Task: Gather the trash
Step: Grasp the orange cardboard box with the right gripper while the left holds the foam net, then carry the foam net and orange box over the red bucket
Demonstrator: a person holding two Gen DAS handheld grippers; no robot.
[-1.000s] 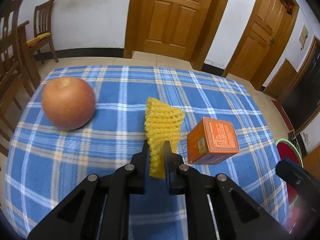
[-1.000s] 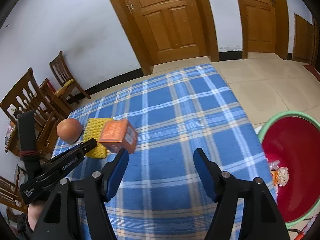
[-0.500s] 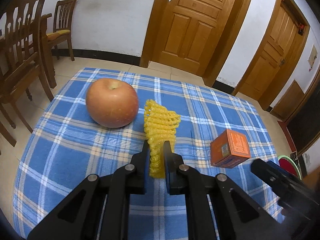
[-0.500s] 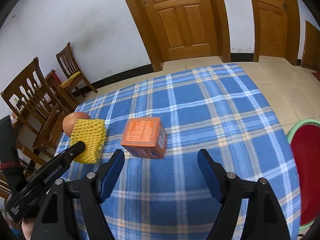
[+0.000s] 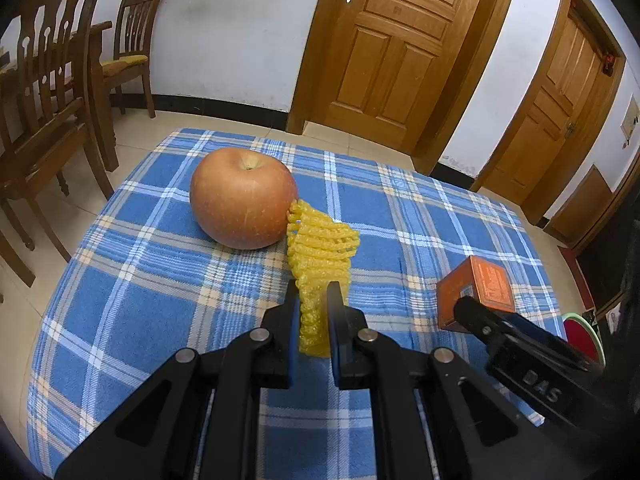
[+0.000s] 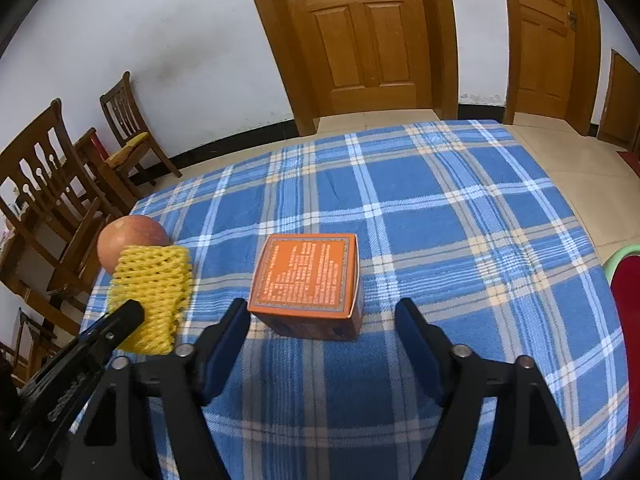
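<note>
My left gripper [image 5: 314,294] is shut on a yellow foam fruit net [image 5: 320,256], held above the blue plaid tablecloth [image 5: 140,300]. The net's far end is next to a red apple [image 5: 244,198]. An orange box [image 5: 476,298] lies to the right. In the right wrist view my right gripper [image 6: 322,316] is open, its jaws on either side of the near end of the orange box [image 6: 308,276]. The net [image 6: 154,294], the apple [image 6: 130,234] and the left gripper's finger [image 6: 108,330] show at the left.
A red bin with a green rim [image 6: 626,320] stands on the floor past the table's right edge, also in the left wrist view [image 5: 580,334]. Wooden chairs [image 5: 48,120] stand left of the table. Wooden doors [image 6: 360,32] are behind.
My left gripper has carried the net left toward the apple. My right gripper has swung left from the bin and closed in on the orange box.
</note>
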